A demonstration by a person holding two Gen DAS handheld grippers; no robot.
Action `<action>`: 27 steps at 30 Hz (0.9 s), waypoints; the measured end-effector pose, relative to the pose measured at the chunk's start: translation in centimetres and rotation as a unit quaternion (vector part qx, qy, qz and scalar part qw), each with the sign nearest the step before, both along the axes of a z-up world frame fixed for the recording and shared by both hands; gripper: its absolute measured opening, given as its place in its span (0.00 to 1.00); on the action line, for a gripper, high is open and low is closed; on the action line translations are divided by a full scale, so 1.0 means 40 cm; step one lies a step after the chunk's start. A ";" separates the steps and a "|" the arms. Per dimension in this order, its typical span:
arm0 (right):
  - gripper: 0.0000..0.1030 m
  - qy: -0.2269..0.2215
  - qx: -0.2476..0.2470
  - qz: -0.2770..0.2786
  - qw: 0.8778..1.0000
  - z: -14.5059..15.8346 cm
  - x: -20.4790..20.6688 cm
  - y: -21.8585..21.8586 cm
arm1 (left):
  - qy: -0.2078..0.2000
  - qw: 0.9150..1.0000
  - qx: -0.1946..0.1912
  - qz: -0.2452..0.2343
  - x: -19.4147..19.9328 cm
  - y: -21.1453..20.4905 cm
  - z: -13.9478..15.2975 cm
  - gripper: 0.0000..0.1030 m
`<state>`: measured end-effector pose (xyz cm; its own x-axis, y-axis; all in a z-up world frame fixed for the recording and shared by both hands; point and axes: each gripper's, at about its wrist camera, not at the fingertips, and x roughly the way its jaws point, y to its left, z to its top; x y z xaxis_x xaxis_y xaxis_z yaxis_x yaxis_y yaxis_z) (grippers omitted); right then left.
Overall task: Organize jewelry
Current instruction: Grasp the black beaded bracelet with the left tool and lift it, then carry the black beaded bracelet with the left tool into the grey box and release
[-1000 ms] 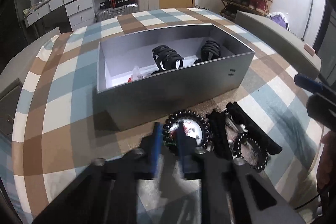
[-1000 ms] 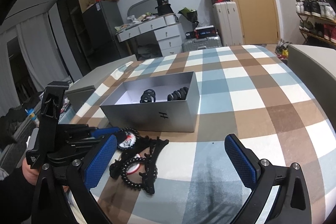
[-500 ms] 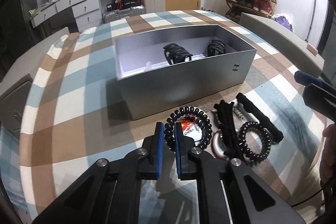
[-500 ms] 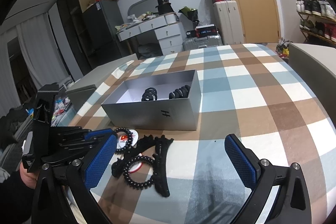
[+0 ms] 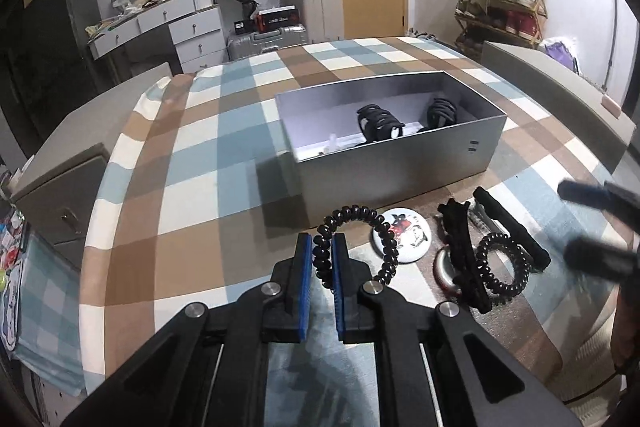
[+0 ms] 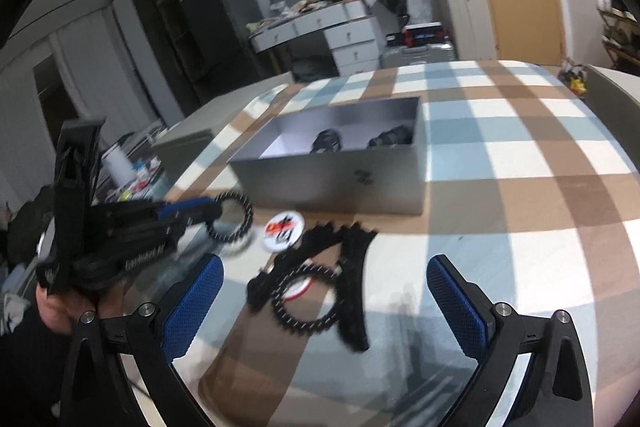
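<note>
Lifted off the round badge [image 5: 401,235] it had ringed half a second before, the black coil hair tie [image 5: 352,245] hung clamped in the left gripper [image 5: 321,259] above the checked tablecloth [image 5: 192,187], just before the grey box [image 5: 396,163], while the right gripper [image 6: 324,301] gaped wide over the remaining pile.
</note>
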<state>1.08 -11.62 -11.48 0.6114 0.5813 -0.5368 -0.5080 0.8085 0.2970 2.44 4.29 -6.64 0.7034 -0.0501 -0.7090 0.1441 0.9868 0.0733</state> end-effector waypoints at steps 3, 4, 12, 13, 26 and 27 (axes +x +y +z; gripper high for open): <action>0.79 -0.019 -0.018 0.021 0.999 -0.009 -0.029 0.021 | 0.011 1.000 -0.005 0.014 0.003 0.016 -0.010 0.05; 0.73 -0.032 -0.038 0.030 0.998 -0.014 -0.040 0.036 | 0.014 1.000 -0.005 0.017 0.004 0.019 -0.013 0.05; 0.38 -0.036 -0.100 0.078 0.991 -0.046 -0.045 0.113 | 0.015 0.999 -0.022 0.029 -0.004 0.047 -0.008 0.05; 0.35 -0.037 -0.106 0.081 0.990 -0.048 -0.044 0.117 | 0.014 0.999 -0.024 0.030 -0.006 0.049 -0.006 0.05; 0.08 -0.029 -0.146 0.078 0.986 -0.054 -0.033 0.143 | -0.002 0.999 -0.038 0.034 -0.023 0.067 0.018 0.05; 0.08 -0.028 -0.135 0.076 0.988 -0.049 -0.032 0.135 | -0.003 0.999 -0.040 0.033 -0.024 0.068 0.021 0.05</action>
